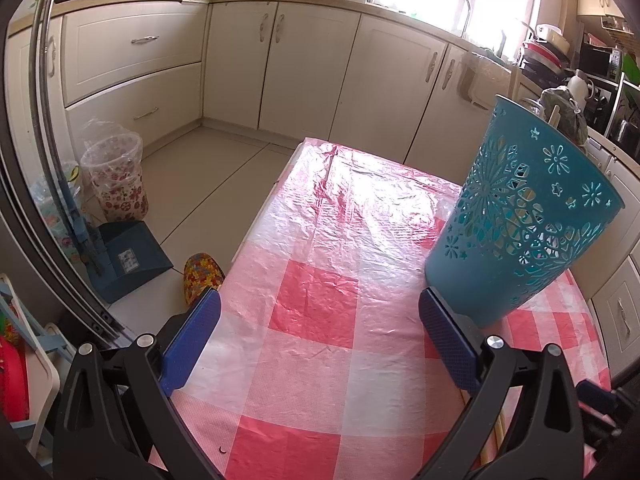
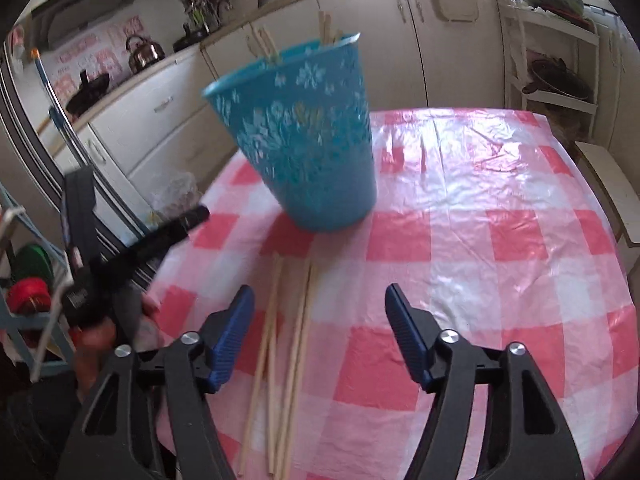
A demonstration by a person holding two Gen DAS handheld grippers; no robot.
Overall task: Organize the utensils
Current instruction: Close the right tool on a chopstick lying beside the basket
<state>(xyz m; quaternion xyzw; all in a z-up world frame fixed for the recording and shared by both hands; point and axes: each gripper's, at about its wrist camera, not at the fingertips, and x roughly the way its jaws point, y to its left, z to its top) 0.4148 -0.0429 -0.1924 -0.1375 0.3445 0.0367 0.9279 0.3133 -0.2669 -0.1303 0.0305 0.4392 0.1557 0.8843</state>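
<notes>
Table [image 2: 460, 240] under a pink-and-white checked plastic cover, kitchen cabinets behind. Teal perforated basket [image 2: 304, 140] stands upright mid-table, slightly far and left in the right wrist view; a few wooden sticks already poke above its rim. In the left wrist view the basket sits right of centre, just past the right finger.

Loose wooden chopsticks [image 2: 280, 344], roughly four or five, lie flat on the table near the near edge, running near-to-far, bunched in two loose pairs, just in front of the basket's base but apart from it.

Right gripper [image 2: 320, 336]: jaws apart, nothing between the pads; chopsticks lie below, closer to its left finger. Left gripper [image 1: 320, 340]: wide open, empty, hovering over bare cloth.

Step in hand looks like the next chopstick pickup. Do it well: shift the right gripper left so one stick or pair sits centred between the pads, drop low to the cloth, close across the stick's width near mid-length. Risk: thin sticks roll or the plastic cover bunches into the pinch.
</notes>
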